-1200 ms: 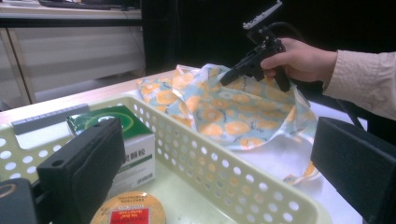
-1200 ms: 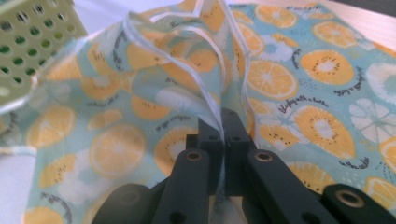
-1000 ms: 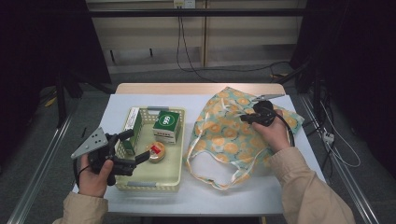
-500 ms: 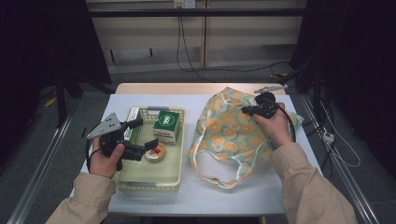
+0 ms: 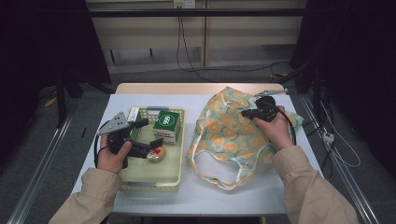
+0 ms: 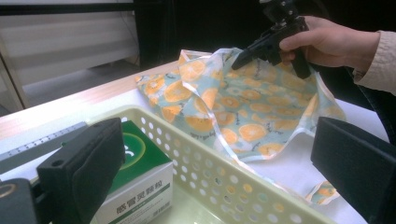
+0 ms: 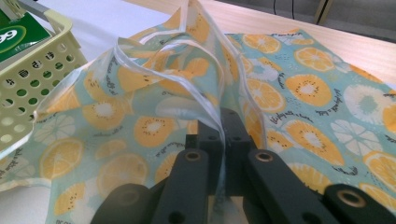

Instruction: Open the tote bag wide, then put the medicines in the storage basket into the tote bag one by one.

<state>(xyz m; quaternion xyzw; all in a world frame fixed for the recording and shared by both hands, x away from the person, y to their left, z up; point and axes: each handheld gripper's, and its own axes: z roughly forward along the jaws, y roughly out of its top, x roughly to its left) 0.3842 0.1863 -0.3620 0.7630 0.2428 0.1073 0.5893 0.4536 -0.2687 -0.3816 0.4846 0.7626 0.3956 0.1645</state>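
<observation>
— Fingers first: how did the right gripper [image 5: 246, 113] stand?

— Clamped. Its own view had both black jaws pressed together on a white-piped edge of the orange-print bag [image 7: 140, 121], the fabric rising from the pinch in a raised fold. From above, the person's right hand [image 5: 273, 127] held that gripper over the upper part of the bag [image 5: 233, 135], on the right half of the table [image 5: 280, 186].

— And the left?

— Left gripper [image 5: 149, 133] wide apart, nothing between the jaws. Its view showed one pad at either edge, with the basket wall and the bag in the gap. Left hand [image 5: 112, 154] held it over the left side of the cream basket [image 5: 154, 179].

— Where did the bag lie?

— Spread on the white tabletop just beside the basket's right wall, handle loops trailing toward the person's edge. One edge was lifted where the right gripper had it; the rest lay flat and rumpled.

— Basket contents?

— Green-and-white box [image 5: 167, 125] at the far end, near the left gripper's tips. Small round item with a red spot [image 5: 156, 154] lying on the basket floor under that gripper; could not tell what it was. From the left gripper view the box [image 6: 140, 177] sat just behind the near jaw, inside the perforated wall [image 6: 224, 182].

— Other gripper seen from there?

— Yes, farther off, tip down on the bag [image 6: 243, 107].
</observation>
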